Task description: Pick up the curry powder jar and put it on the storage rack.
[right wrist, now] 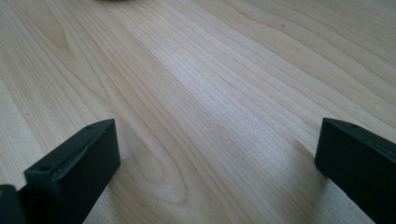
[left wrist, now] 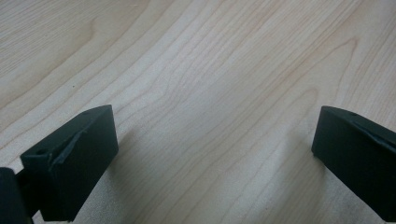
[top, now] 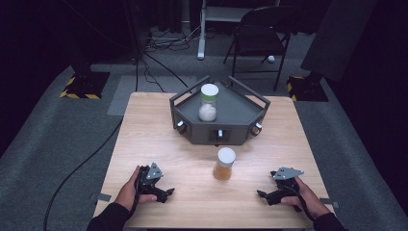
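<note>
A clear jar with amber contents and a white lid [top: 224,163] stands upright on the wooden table [top: 159,144], between my two grippers and a little beyond them. A second jar with white contents and a white lid [top: 209,102] stands inside the dark grey tray [top: 240,115] at the table's far middle. My left gripper [top: 166,193] rests near the front left edge, held by a hand, open with bare wood between its jaws [left wrist: 212,154]. My right gripper [top: 262,195] rests near the front right, also open over bare wood [right wrist: 217,154].
The tray has raised rails and round knobs on its front faces. A black folding chair [top: 262,33] and cables [top: 144,67] lie on the grey floor behind the table. Strips of grey tape [top: 101,197] mark the table's front corners.
</note>
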Demonstrator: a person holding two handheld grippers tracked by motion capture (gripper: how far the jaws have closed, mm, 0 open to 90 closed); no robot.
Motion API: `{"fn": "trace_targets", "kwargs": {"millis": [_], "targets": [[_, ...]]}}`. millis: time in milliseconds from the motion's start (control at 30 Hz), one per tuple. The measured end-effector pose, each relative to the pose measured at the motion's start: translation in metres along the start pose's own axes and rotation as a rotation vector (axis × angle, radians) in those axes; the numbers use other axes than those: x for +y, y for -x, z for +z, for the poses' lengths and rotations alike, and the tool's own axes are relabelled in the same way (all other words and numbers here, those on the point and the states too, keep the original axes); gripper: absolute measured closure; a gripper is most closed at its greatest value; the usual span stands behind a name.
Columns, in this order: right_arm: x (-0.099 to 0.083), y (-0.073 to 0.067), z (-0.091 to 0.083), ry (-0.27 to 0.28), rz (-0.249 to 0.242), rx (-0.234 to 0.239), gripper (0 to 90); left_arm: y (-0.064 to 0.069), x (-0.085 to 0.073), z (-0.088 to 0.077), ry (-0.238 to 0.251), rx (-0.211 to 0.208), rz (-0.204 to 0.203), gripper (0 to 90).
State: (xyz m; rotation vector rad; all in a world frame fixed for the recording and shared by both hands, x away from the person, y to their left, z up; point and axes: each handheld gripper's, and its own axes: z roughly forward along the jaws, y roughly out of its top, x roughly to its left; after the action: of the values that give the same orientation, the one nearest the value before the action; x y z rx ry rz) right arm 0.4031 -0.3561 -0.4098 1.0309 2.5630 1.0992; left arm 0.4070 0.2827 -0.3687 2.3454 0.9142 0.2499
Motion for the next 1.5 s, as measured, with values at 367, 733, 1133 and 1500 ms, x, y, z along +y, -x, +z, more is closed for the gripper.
{"fn": "trace_targets", "kwargs": {"millis": [367, 733, 1133, 1500], "targets": [[0.0, 0.0, 0.0, 0.0, 0.0, 0.0, 0.0, 0.0, 0.0, 0.0, -0.001, 0.002, -0.001, 0.3], [0.003, -0.006, -0.001, -0.001, -0.017, -0.021, 1.5, 0.0, 0.0, 0.0, -0.001, 0.001, 0.0, 0.3], [0.004, -0.012, -0.016, 0.087, -0.01, -0.048, 1.7, 0.0, 0.0, 0.0, -0.001, 0.001, 0.0, 0.3], [0.004, -0.018, -0.029, 0.18, 0.011, -0.092, 1.7, 0.0, 0.0, 0.0, -0.001, 0.001, -0.001, 0.3]]}}
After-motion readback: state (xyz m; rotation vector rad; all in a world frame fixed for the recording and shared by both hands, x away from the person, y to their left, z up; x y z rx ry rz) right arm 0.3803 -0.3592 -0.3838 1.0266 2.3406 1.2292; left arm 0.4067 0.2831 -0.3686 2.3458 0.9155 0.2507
